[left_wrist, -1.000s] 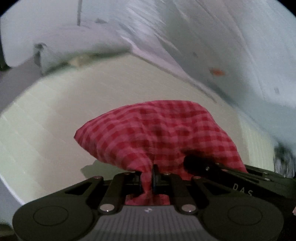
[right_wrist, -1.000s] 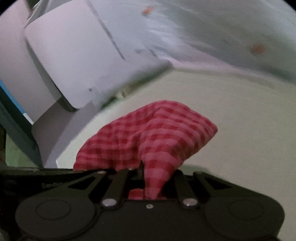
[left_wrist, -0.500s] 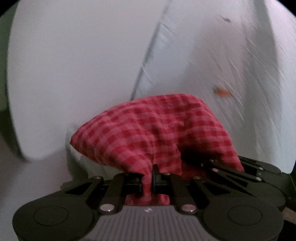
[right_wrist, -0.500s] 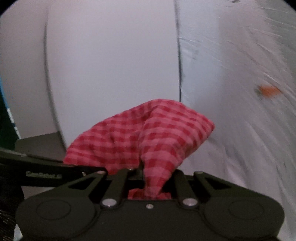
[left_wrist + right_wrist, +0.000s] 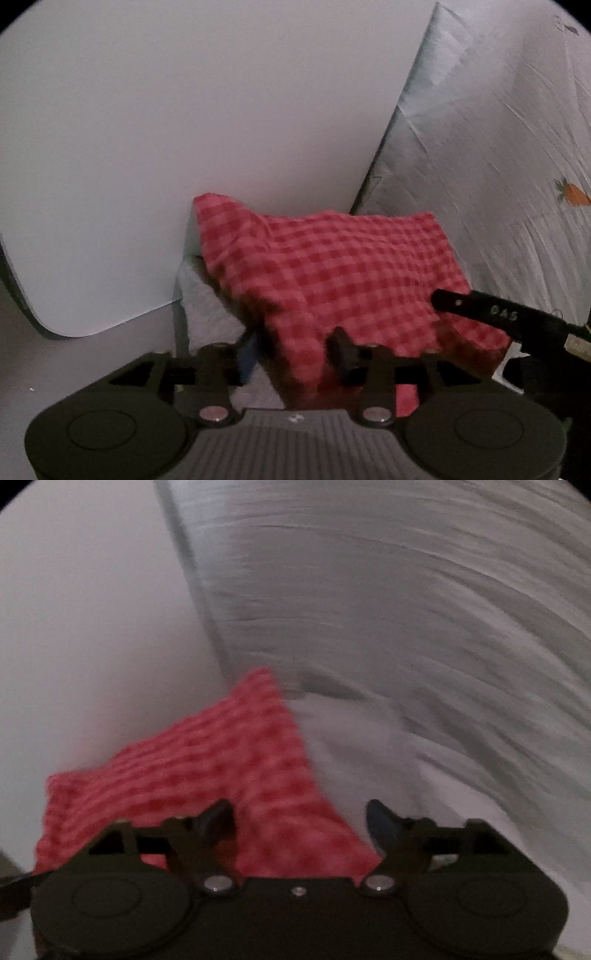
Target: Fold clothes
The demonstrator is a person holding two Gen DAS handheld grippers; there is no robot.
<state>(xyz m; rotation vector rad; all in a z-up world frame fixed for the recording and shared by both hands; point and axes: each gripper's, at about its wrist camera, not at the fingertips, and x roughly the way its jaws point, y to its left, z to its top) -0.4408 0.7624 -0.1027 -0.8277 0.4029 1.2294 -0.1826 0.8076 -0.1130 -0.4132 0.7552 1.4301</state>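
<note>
A folded red-and-pink checked cloth (image 5: 332,266) lies on top of a white folded pile at the foot of a wall. It also shows in the right wrist view (image 5: 207,760), blurred. My left gripper (image 5: 295,350) is open, its fingers spread, with the cloth's near edge draped between them. My right gripper (image 5: 299,819) is open too, its fingers wide apart over the cloth's near edge. The tip of the right gripper (image 5: 495,314) shows at the right of the left wrist view, resting against the cloth.
A white rounded board (image 5: 122,147) leans at the left. A pale sheet printed with a small carrot (image 5: 570,194) hangs at the right. White fabric (image 5: 369,746) lies under and beside the cloth.
Both grippers have opened and let go of the checked cloth. The cloth has gone from hanging bunched in the jaws to lying spread on the white pile.
</note>
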